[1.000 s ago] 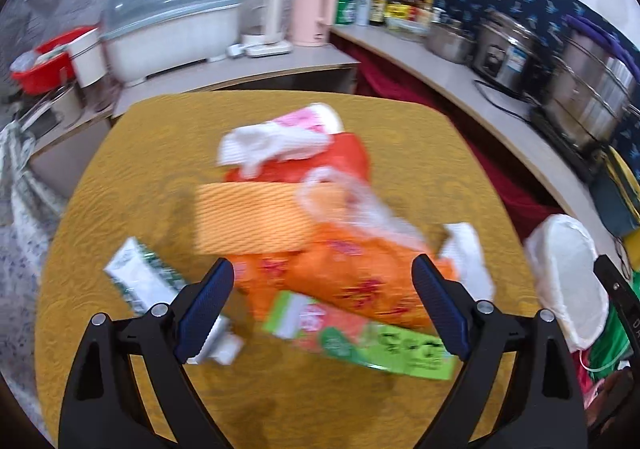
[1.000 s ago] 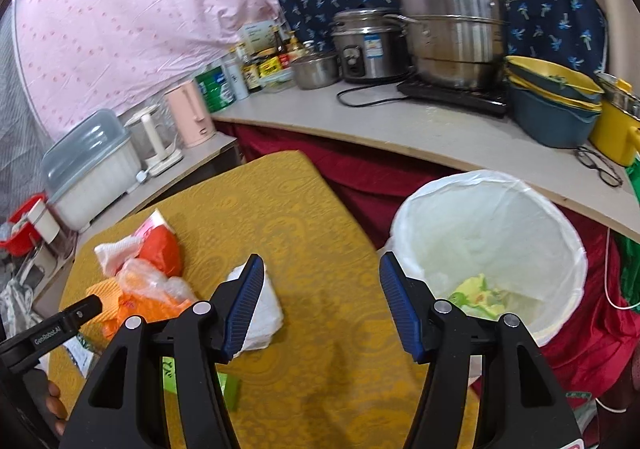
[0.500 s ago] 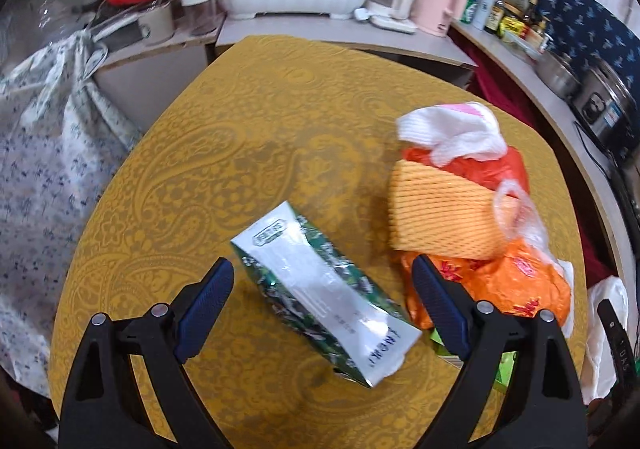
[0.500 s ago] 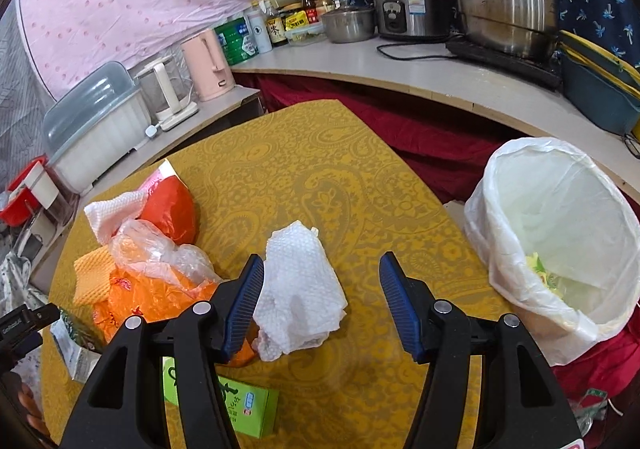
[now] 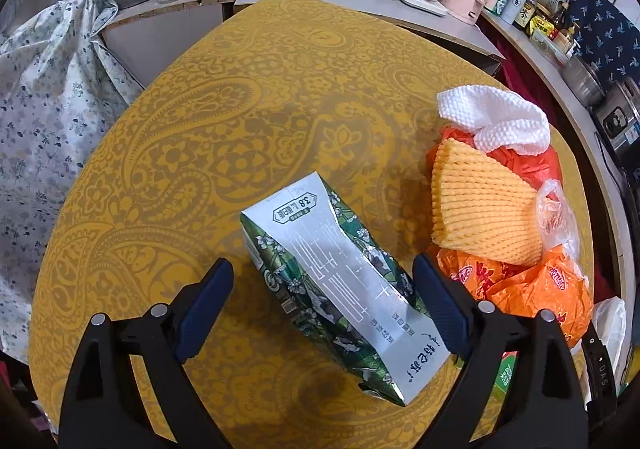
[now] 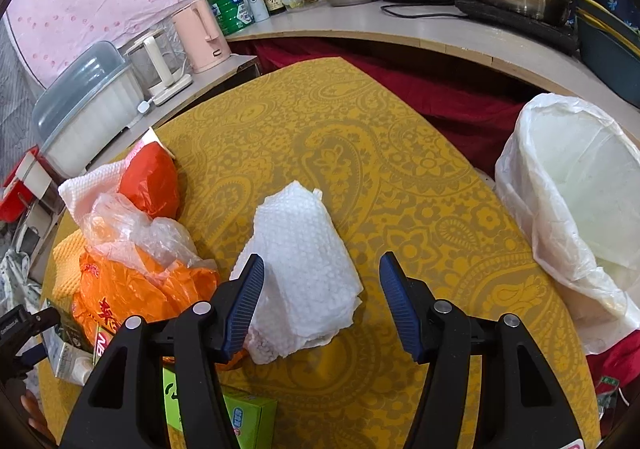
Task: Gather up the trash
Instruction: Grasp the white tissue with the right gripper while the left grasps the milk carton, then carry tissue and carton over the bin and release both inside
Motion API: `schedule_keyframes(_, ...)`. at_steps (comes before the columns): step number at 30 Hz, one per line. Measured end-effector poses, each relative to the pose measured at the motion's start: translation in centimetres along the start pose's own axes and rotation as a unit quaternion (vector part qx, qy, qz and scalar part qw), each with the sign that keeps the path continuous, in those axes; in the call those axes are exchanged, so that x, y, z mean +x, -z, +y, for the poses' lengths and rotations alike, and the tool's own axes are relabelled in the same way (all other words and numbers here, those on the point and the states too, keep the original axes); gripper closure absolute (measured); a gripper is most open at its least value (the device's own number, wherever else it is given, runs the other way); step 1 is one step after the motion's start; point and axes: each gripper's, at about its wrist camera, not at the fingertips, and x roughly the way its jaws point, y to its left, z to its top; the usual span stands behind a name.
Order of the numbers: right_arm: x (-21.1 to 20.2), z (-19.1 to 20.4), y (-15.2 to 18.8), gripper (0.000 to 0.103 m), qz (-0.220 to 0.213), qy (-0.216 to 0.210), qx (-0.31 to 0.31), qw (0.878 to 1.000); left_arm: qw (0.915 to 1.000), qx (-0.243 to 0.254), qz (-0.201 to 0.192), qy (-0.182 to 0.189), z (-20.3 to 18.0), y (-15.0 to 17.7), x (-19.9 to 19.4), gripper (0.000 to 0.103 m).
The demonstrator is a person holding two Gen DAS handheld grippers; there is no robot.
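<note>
A flattened silver and green milk carton [image 5: 340, 285] lies on the yellow patterned table [image 5: 200, 129]. My left gripper [image 5: 324, 301] is open and straddles the carton, its jaws apart from it. A crumpled white paper towel [image 6: 302, 269] lies in the middle of the table. My right gripper [image 6: 322, 303] is open, low over the towel's near end, its left jaw beside the towel. A white-lined trash bin [image 6: 576, 205] stands off the table's right edge.
A heap of trash sits on the table: orange plastic bag [image 5: 520, 285], yellow foam net [image 5: 480, 209], red bag [image 6: 150, 181], clear bag [image 6: 136, 229], white cloth [image 5: 492, 117] and a green box [image 6: 244, 413]. Counters with pots, kettles and bottles ring the table.
My left gripper has dropped closer to the carton, which now lies between its jaws. My right gripper has moved down and forward over the paper towel.
</note>
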Motion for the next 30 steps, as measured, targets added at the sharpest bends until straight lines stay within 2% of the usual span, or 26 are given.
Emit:
schedule_keyframes(4,0.7,0.1,0.5,0.047,0.011,-0.002,-0.001,1.0,0.9998,0.004,0.012,0.014,-0.1,0.0,1.1,0.023)
schedule_keyframes(5,0.9,0.0,0.7,0.051,0.013,-0.002,0.0,1.0,0.9999,0.006,0.006,0.013,-0.1,0.1,1.1,0.023)
schedule_keyframes(7,1.1,-0.1,0.9,0.062,0.019,-0.006,0.004,1.0,0.9998,0.013,0.001,0.016,-0.4,0.2,1.0,0.025)
schedule_keyframes(11,1.3,-0.6,1.1,0.093,0.026,-0.018,0.012,0.999,0.9992,0.025,0.0,0.032,-1.0,0.4,0.5,0.034)
schedule_keyframes(18,-0.8,-1.3,0.6,0.097,0.004,-0.022,0.012,1.0,0.9972,0.05,-0.009,0.054,-2.3,0.9,-1.2,0.049)
schedule_keyframes(23,-3.3,-2.4,-0.1,0.097,-0.021,-0.022,0.023,0.999,0.9943,0.077,-0.024,0.069,-3.4,1.3,-3.3,0.052)
schedule_keyframes(30,-7.7,-4.5,-1.2,0.097,-0.066,-0.023,0.039,0.997,0.9865,0.117,-0.065,0.094,-5.5,2.3,-8.1,0.052)
